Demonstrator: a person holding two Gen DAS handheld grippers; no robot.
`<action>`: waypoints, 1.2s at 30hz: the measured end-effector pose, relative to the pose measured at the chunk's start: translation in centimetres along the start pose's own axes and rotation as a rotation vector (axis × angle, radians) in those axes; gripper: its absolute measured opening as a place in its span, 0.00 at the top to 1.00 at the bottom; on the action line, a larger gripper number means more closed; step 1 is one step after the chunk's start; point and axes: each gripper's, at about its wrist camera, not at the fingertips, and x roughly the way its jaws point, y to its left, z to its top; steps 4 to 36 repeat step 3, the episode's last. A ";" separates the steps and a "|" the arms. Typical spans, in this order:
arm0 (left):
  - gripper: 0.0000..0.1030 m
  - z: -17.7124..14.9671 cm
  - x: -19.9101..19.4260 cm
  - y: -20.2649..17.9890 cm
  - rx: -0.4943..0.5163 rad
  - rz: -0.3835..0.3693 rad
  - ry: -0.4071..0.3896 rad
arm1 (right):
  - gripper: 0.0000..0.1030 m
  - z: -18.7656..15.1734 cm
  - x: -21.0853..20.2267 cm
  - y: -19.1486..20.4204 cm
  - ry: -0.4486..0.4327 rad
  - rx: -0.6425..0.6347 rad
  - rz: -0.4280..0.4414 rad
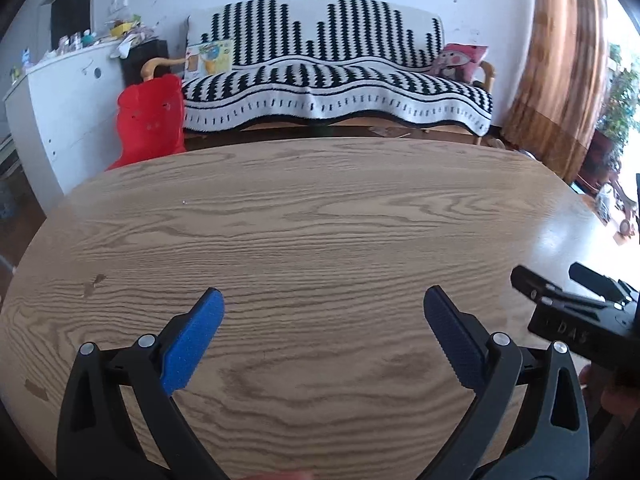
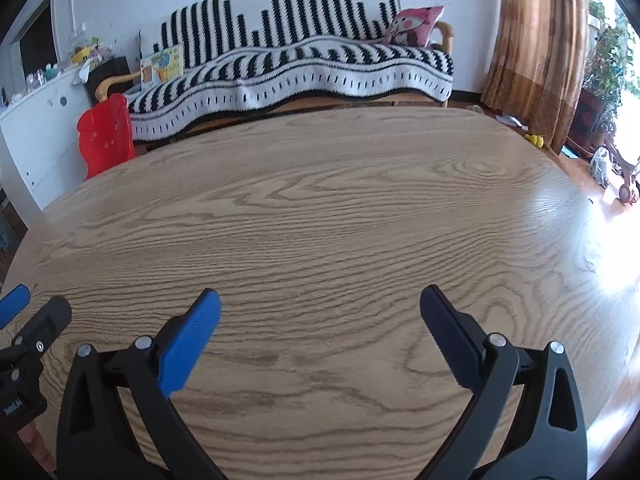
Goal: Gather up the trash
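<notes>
Both grippers hover over a bare wooden table [image 1: 304, 216] [image 2: 320, 208]. My left gripper [image 1: 324, 300] is open, its blue-padded fingers wide apart with only wood grain between them. My right gripper [image 2: 320, 298] is open too, with nothing between its fingers. The right gripper's black body [image 1: 576, 312] shows at the right edge of the left wrist view. A blue fingertip [image 2: 14, 300] of the left gripper shows at the left edge of the right wrist view. No trash item shows on the table in either view.
Beyond the table's far edge stand a sofa under a black-and-white striped blanket [image 1: 332, 76] [image 2: 292, 60], a red plastic chair [image 1: 150, 120] [image 2: 106, 136], a cluttered white cabinet [image 1: 68, 100] at the left and a brown curtain [image 1: 556, 64] at the right.
</notes>
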 end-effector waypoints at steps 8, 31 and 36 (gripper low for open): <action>0.06 0.3 1.3 0.3 -0.011 0.030 0.033 | 0.06 0.2 0.5 0.6 -0.002 -0.037 -0.007; 0.06 0.3 1.3 0.3 -0.011 0.030 0.033 | 0.06 0.2 0.5 0.6 -0.002 -0.037 -0.007; 0.06 0.3 1.3 0.3 -0.011 0.030 0.033 | 0.06 0.2 0.5 0.6 -0.002 -0.037 -0.007</action>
